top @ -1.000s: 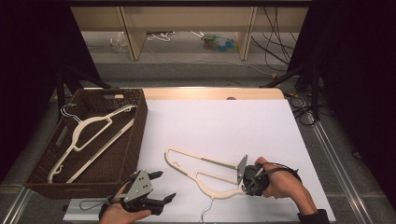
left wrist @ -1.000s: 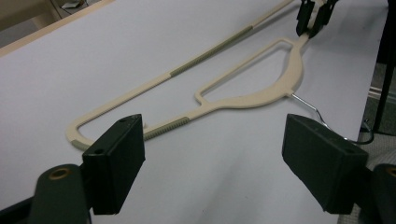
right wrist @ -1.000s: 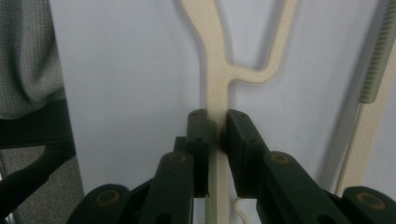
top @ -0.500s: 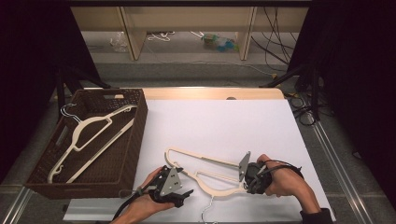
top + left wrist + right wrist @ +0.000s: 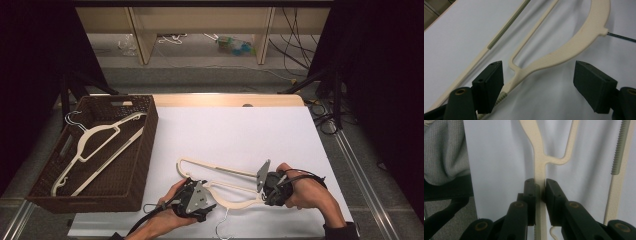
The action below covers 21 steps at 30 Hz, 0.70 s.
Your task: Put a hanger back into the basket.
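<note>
A cream plastic hanger [image 5: 220,167] lies flat on the white table top near the front edge, its metal hook [image 5: 222,227] pointing toward the person. My right gripper [image 5: 265,192] is shut on the hanger's right arm [image 5: 540,167], pads pressed on both sides. At the hanger's left end, my left gripper [image 5: 200,189] stands open. In the left gripper view its jaws [image 5: 537,72] are wide apart, and the hanger's curved arm [image 5: 564,51] lies between them, untouched.
A dark wicker basket [image 5: 145,150] stands at the table's left with a second cream hanger [image 5: 95,145] lying in it. The white sheet [image 5: 240,130] stretches bare behind the hanger. Wooden shelf legs and cables lie on the floor beyond the table.
My left gripper has moved right from the table's front left corner to the hanger's left arm, jaws open around it. The right gripper has stayed shut on the hanger.
</note>
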{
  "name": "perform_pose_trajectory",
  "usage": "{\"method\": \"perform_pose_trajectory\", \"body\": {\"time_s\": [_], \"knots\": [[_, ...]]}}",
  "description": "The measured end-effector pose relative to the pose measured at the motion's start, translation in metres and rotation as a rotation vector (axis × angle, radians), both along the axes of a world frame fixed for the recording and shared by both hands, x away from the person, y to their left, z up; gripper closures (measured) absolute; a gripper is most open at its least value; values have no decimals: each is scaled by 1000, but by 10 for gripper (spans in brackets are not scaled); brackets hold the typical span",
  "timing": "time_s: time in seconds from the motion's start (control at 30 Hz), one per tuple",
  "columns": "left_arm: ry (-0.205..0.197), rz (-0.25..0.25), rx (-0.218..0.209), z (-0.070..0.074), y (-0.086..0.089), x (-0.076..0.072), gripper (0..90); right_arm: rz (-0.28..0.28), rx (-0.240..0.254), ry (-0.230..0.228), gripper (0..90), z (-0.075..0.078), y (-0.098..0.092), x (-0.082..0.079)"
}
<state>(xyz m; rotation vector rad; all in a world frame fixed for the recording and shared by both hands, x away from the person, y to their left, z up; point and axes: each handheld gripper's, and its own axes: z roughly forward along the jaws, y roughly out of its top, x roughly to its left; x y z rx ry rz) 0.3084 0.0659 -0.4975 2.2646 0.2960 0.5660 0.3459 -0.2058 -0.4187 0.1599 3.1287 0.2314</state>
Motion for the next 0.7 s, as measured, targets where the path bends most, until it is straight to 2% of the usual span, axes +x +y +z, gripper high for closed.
{"method": "perform_pose_trajectory", "body": {"time_s": [0.3, 0.37, 0.43, 0.7], "knots": [[-20, -6, -4, -2, -7, 2, 259, 3, 8, -2, 797, 2, -1, 0], [-31, -9, -6, -1, -9, 2, 258, -13, 15, 6, 798, 4, -2, -2], [-39, -15, -17, 0, -11, 2, 267, 0, 32, -3, 797, 7, -3, -1], [-71, -74, -16, 0, -18, 1, 329, -8, 41, -1, 797, 10, -6, -1]]}}
